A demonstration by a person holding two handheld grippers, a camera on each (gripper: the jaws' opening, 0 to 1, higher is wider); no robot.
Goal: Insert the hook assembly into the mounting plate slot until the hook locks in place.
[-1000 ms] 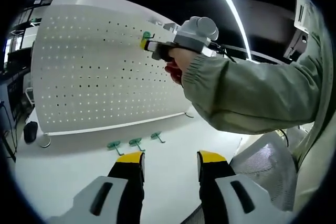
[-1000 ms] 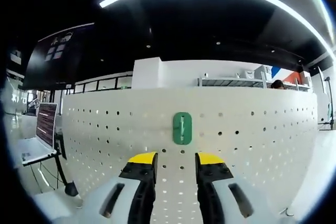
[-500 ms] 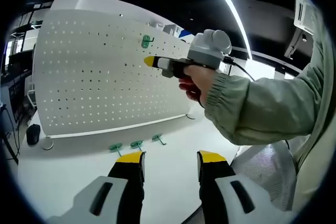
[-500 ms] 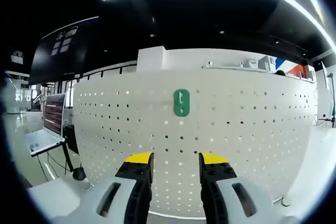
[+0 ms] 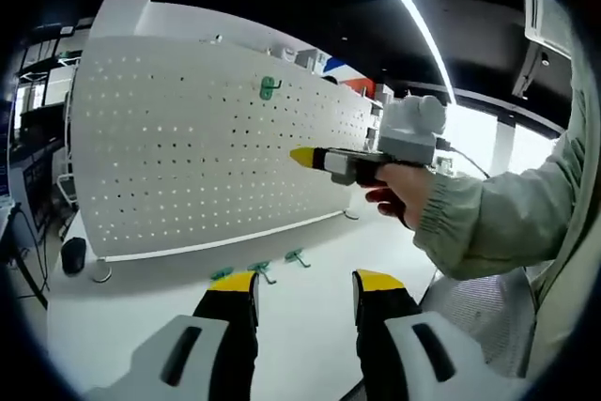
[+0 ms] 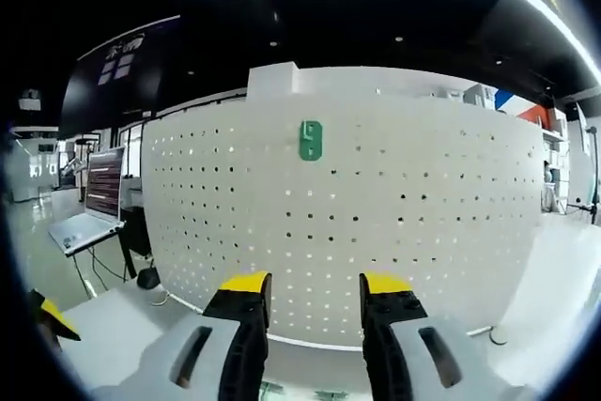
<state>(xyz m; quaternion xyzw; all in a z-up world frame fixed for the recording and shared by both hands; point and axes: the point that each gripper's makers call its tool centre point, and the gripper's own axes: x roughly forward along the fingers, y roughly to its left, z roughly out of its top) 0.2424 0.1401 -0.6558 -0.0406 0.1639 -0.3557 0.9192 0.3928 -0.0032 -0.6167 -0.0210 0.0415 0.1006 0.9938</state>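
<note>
A green hook (image 5: 269, 88) (image 6: 311, 140) hangs high on the white pegboard (image 5: 188, 157) (image 6: 423, 213), alone and untouched. Loose green hooks (image 5: 261, 271) lie on the white table below the board. My right gripper (image 6: 315, 285) is open and empty, well back from the board. In the left gripper view the right gripper (image 5: 302, 157) is held in a person's hand, its yellow tip pointing at the board from a distance. My left gripper (image 5: 302, 284) is open and empty, low over the table.
The white table (image 5: 141, 316) stretches in front of the board. A laptop (image 6: 89, 223) stands on a stand to the left. A black mouse-like object (image 5: 73, 254) sits by the board's left foot. A sleeve (image 5: 507, 223) fills the right side.
The right gripper has let go of the green hook, leaving it on the pegboard, and has drawn back and down away from the board. The left gripper stays low over the table.
</note>
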